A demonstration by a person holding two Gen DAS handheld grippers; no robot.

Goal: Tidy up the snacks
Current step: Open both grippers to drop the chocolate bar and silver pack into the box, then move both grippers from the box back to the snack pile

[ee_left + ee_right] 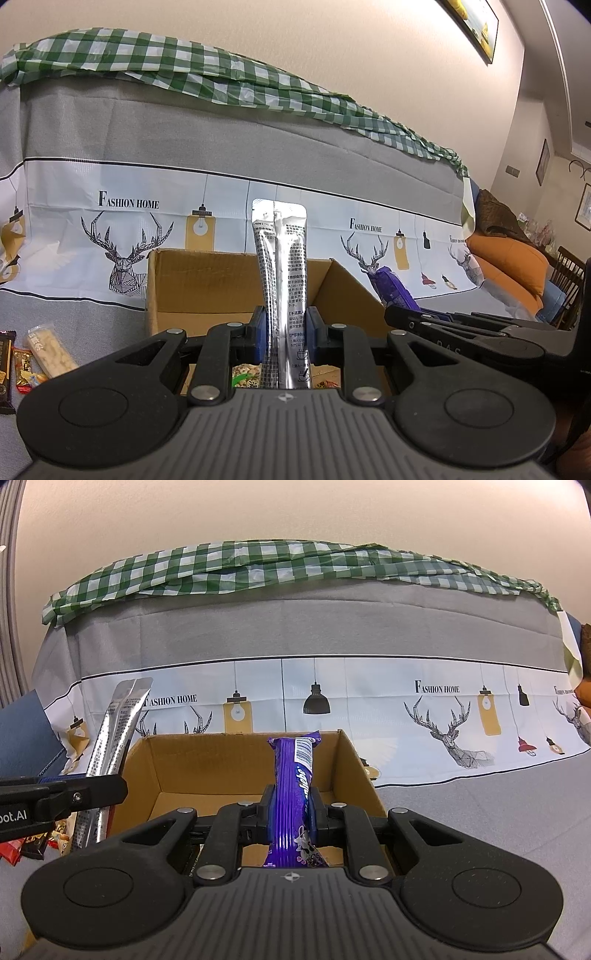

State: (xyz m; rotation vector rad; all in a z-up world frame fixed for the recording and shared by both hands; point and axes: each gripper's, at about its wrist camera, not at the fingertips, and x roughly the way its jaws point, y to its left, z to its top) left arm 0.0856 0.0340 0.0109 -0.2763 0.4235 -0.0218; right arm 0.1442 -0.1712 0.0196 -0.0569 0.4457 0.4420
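In the left wrist view the left gripper (286,332) sits at the lower middle of the frame, its blue pads clamped on a silver sachet (280,266) that stands upright between them, printed text facing the camera. Behind it, at the centre, an open cardboard box (192,280) rests on a grey cloth (74,317); a few wrappers seem to lie on the box floor, though the gripper hides most of them. At the lower left edge several snack bars (37,350) lie on the cloth, apart from the box. At the right of the frame the right gripper (417,314) reaches in, with a purple snack bar (391,284) rising from it.

In the right wrist view the right gripper (291,812) is closed narrowly on the purple snack bar (293,775), held upright over the cardboard box (354,771) at the centre. At the left edge the left gripper (92,790) holds the silver sachet (114,731), tilted, just beside the box's left wall. A deer-print cloth (406,709) hangs behind, with a green checked cloth (258,565) along its top.
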